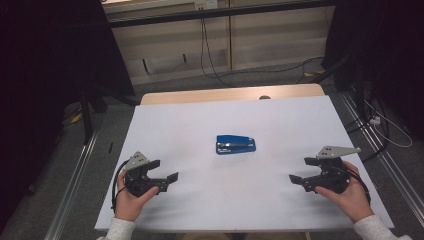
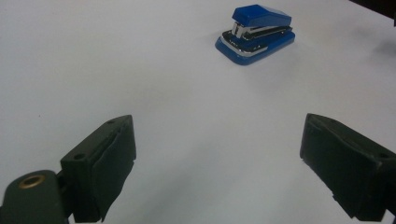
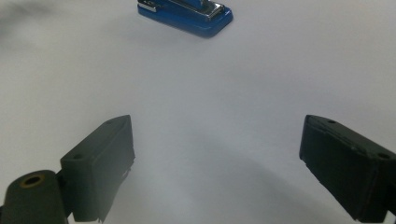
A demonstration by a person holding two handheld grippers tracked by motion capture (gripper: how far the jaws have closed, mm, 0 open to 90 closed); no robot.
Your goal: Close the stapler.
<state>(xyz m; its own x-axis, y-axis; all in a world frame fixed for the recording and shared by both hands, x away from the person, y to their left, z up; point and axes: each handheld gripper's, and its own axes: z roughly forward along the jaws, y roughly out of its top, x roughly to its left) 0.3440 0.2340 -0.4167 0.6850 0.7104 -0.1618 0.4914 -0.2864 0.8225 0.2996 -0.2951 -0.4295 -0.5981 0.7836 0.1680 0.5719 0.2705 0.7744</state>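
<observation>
A blue stapler (image 1: 236, 144) with a metal middle lies flat near the centre of the white table (image 1: 200, 115). My left gripper (image 1: 165, 170) rests at the front left, held in a hand, jaws wide apart and empty. The right gripper (image 1: 299, 170) sits at the front right, likewise open and empty. Both point inward toward the stapler. In the left gripper view the stapler (image 2: 256, 33) lies ahead and to the right of the open gripper (image 2: 217, 163). In the right gripper view the stapler (image 3: 187, 14) sits at the top, partly cut off, beyond the open gripper (image 3: 217, 163).
The white table sheet ends in a wooden strip (image 1: 230, 93) at the far edge. Cables (image 1: 210, 55) run over the grey floor behind. Metal rails (image 1: 75, 175) flank the table on both sides. Dark curtains (image 1: 45, 60) stand at the left and right.
</observation>
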